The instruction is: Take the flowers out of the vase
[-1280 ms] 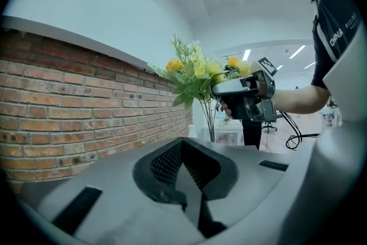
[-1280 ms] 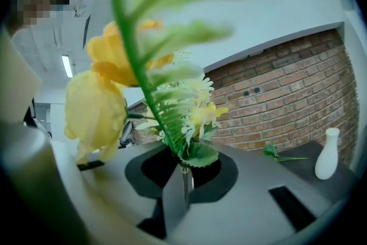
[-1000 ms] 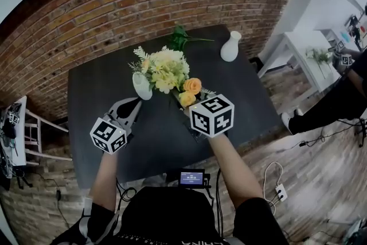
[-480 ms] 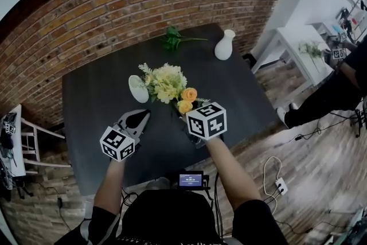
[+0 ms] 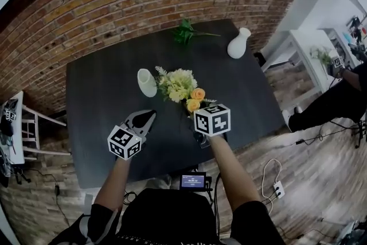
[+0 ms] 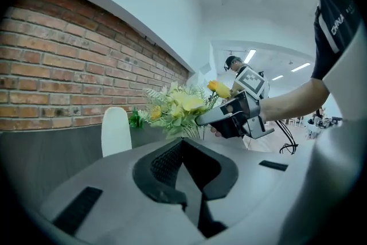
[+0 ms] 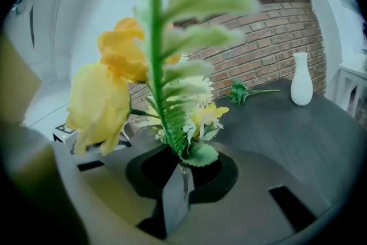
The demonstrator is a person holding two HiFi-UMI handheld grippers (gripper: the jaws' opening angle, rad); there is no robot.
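Already out of the vase, by the look of it: flowers near the middle of the head view, just right of the white vase and clear of its mouth, heads tipped toward the upper left. Pinched low on the stems between the fingers of the right gripper, probably for carrying the whole bunch as one with the blooms out front. Lower left of the vase, the left gripper, fingers pressed together on nothing, perhaps parked there to steady the vase if needed. All over a dark bench, near edge just below both grippers. Plenty of bare top to left and right for laying the bunch down. Well apart at the upper right, a second white vase and a green sprig, close to the far edge by the brick wall.
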